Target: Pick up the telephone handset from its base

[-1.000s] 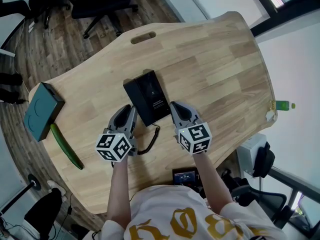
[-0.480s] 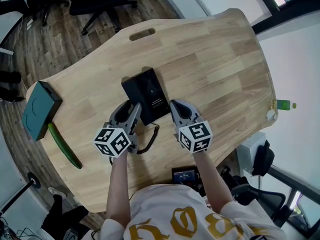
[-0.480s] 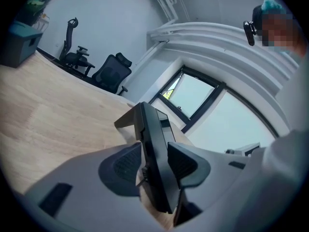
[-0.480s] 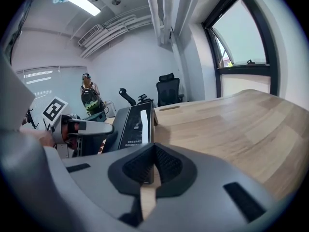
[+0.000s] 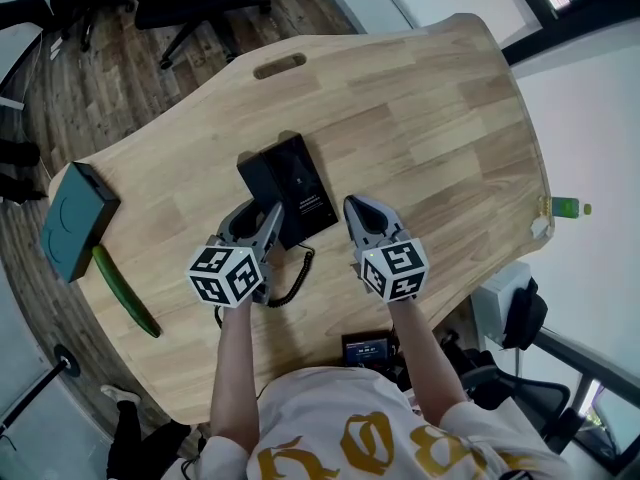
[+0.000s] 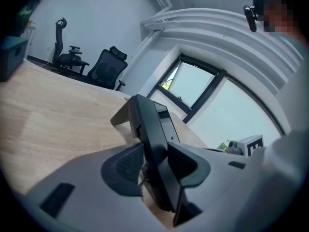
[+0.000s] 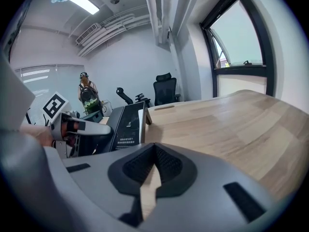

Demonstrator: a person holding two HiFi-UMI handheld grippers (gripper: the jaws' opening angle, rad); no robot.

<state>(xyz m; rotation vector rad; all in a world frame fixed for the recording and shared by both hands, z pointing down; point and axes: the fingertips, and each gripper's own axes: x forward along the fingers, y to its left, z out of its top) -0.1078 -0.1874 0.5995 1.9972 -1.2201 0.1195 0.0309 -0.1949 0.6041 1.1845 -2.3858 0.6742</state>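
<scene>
The handset (image 5: pixel 256 180) lies along the left side of the base (image 5: pixel 303 183), near the middle of the table (image 5: pixel 430 128), and your left claw (image 5: pixel 256 216) straddles its near end. In the head view the claw covers that end, so you cannot tell there whether anything touches. The cord (image 5: pixel 290 283) also runs under the claw, and where it joins the handset is hidden. The left gripper view shows more: the handset (image 6: pixel 147 129) stands between the jaws as a dark slab, its lower end cut off behind them. A sliver of wood shows between it and the left pad (image 6: pixel 126 164), while the right pad (image 6: pixel 188 166) sits close against it — touching or just shy, you cannot say. Those jaws have just been opening and now stand wide around the handset, not clamped on it. The right gripper view gives you the base's (image 7: pixel 126 124) sloped face, its print too small to read, but there your left claw (image 7: pixel 72 129) hides the handset. Your right claw (image 5: pixel 360 208) sits just right of the base — its pads (image 7: pixel 169 166) meet at the tips, with only bare wood behind the slit below and nothing held.
</scene>
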